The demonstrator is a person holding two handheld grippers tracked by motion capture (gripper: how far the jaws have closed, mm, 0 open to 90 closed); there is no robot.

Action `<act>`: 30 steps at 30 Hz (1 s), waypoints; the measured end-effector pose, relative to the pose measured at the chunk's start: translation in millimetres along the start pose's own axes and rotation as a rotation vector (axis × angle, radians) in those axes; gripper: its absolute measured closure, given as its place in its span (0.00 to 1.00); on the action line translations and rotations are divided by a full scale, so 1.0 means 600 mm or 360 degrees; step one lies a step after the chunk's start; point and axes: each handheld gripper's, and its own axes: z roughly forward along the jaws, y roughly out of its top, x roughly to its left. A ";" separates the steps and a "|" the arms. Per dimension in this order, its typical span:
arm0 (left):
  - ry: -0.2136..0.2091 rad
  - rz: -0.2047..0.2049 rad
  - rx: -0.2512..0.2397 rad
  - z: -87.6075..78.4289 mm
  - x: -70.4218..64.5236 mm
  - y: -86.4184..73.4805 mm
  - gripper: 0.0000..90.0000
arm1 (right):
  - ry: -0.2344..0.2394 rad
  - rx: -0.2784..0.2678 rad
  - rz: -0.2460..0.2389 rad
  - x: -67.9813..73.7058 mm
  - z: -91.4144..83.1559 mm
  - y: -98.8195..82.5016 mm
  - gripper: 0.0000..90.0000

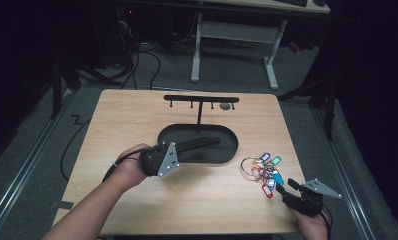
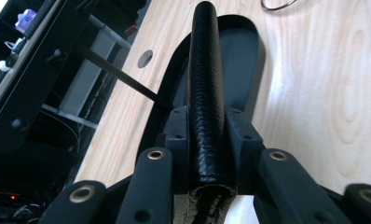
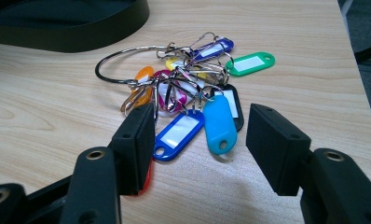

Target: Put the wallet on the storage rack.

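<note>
My left gripper [image 1: 179, 150] is shut on a long black textured rod [image 1: 202, 144], which reaches out over the black oval tray [image 1: 229, 150]. In the left gripper view the pads of that gripper [image 2: 207, 126] clamp the rod [image 2: 204, 70] near its ragged near end, above the tray [image 2: 246, 60]. A bunch of coloured key tags [image 1: 266, 170] on a metal ring lies on the table at the right. My right gripper [image 1: 283, 183] rests just in front of it. In the right gripper view it [image 3: 204, 140] stands open, with the nearest blue tags [image 3: 218, 123] between its jaws and untouched.
A black T-shaped hook rack [image 1: 201, 99] rises from the tray's far side. A grey round hole [image 1: 226, 106] sits in the tabletop behind it. A white-legged desk [image 1: 234, 35] and cables are on the floor beyond the table.
</note>
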 end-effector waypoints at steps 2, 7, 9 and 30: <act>0.0008 0.0038 -0.0003 0.015 0.004 0.001 0.82 | -0.0001 -0.0001 -0.0002 0.000 0.000 0.000 0.47; 0.0001 0.0138 0.0012 0.058 0.015 0.011 0.82 | 0.0002 0.0005 0.0009 -0.001 0.001 -0.001 0.47; 0.0003 0.0171 0.0030 0.073 0.022 0.015 0.82 | 0.0002 0.0007 0.0001 -0.002 0.002 -0.001 0.47; -0.0053 0.0255 0.0006 0.165 0.059 0.014 0.82 | 0.0000 0.0018 0.0034 -0.003 -0.001 -0.007 0.47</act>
